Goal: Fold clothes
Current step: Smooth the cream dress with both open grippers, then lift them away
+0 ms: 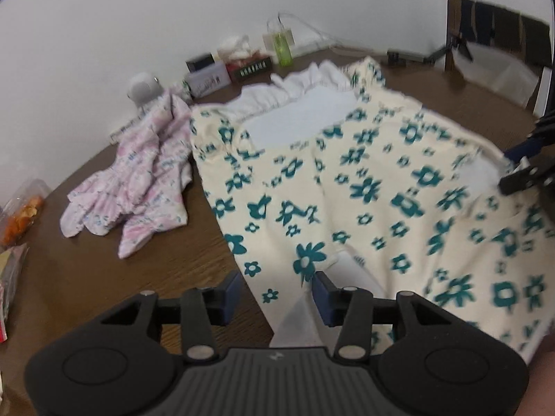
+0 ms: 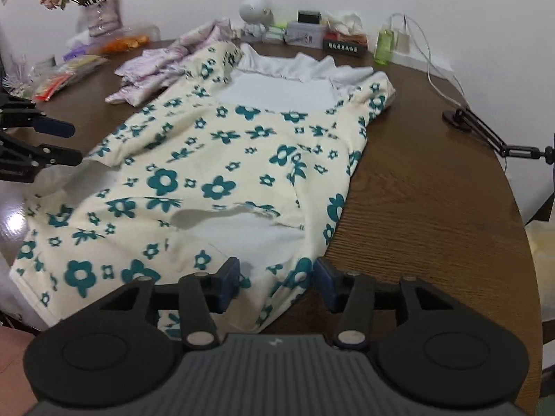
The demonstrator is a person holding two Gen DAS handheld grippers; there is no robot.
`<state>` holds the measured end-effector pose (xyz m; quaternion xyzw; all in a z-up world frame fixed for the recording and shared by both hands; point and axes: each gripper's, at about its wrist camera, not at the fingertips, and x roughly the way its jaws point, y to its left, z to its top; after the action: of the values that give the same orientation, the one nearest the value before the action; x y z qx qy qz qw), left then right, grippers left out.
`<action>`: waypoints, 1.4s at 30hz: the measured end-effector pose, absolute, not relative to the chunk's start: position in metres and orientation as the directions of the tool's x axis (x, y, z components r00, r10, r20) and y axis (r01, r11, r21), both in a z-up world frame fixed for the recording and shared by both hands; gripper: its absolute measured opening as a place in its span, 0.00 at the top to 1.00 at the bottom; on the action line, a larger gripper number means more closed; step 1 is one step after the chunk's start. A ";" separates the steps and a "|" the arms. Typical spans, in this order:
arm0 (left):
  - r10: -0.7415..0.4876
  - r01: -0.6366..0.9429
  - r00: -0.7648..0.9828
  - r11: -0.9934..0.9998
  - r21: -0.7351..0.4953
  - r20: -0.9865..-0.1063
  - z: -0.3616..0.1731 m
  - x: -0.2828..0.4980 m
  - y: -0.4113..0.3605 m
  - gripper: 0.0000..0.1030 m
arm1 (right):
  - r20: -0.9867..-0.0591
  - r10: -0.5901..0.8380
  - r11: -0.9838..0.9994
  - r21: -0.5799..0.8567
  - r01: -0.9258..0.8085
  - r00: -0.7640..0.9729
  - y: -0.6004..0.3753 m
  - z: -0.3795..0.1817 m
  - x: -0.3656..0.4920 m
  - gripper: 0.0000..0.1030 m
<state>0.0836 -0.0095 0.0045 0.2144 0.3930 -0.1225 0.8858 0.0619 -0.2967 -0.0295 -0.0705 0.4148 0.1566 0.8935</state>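
A cream dress with teal flowers (image 2: 215,159) lies spread flat across the brown wooden table (image 2: 416,208), its white ruffled collar (image 2: 295,67) toward the wall and its hem hanging a little over the near edge; a white lining shows at the neck opening and through a gap low in the skirt. The left tool (image 1: 275,289) sits low over the near left edge of the dress, its fingers spread wide with cloth and bare wood between them, gripping nothing; the right tool (image 2: 277,275) sits at the near right edge of the dress, its fingers likewise apart, with a fold of the hem lying between them but not pinched. A crumpled pink-and-white garment (image 1: 138,180) lies on the table just beside the dress, on its left; along the wall stand a small white round gadget (image 2: 255,12), some boxes (image 2: 305,33), a green bottle (image 2: 383,46) and a vase of dried flowers (image 2: 100,17); a black articulated arm (image 2: 485,135) rests on the table's right side.
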 end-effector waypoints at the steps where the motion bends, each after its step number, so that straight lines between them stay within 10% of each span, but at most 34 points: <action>1: -0.045 0.388 0.654 0.877 0.283 -0.755 -0.001 0.088 -0.010 0.70 | -0.767 0.221 0.939 0.000 -0.343 0.603 -0.296 -0.031 0.062 0.67; 3: -0.049 0.408 0.637 0.868 0.282 -0.769 -0.011 0.092 -0.010 0.99 | -0.773 0.206 0.939 -0.016 -0.344 0.599 -0.301 -0.031 0.061 0.87; 17: -0.128 0.487 0.616 0.837 0.248 -0.777 -0.014 0.064 -0.027 0.97 | -0.813 0.080 0.947 -0.118 -0.298 0.576 -0.340 -0.024 0.069 0.96; 23: -0.160 0.482 0.635 0.847 0.225 -0.756 -0.008 0.067 -0.029 0.64 | -0.778 0.165 0.955 -0.028 -0.296 0.606 -0.347 -0.013 0.075 0.69; 27: -0.153 0.485 0.634 0.842 0.236 -0.758 -0.011 0.074 -0.033 0.64 | -0.770 0.165 0.946 -0.053 -0.320 0.616 -0.337 -0.016 0.082 0.59; 30: -0.140 0.479 0.633 0.844 0.243 -0.761 -0.019 0.077 -0.033 0.85 | -0.779 0.169 0.944 -0.048 -0.326 0.603 -0.334 -0.025 0.089 0.66; 33: -0.157 0.480 0.624 0.850 0.217 -0.765 -0.019 0.078 -0.031 0.94 | -0.766 0.168 0.952 -0.038 -0.304 0.620 -0.337 -0.028 0.088 0.97; 42: -0.210 0.500 0.627 0.847 0.182 -0.750 -0.023 0.088 -0.043 0.94 | -0.774 0.048 0.961 -0.138 -0.242 0.631 -0.351 -0.029 0.093 0.97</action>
<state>0.0880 -0.0430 -0.0227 0.1902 0.3818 -0.2013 0.8818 0.0933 -0.3511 -0.0290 -0.1150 0.4217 0.0808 0.8958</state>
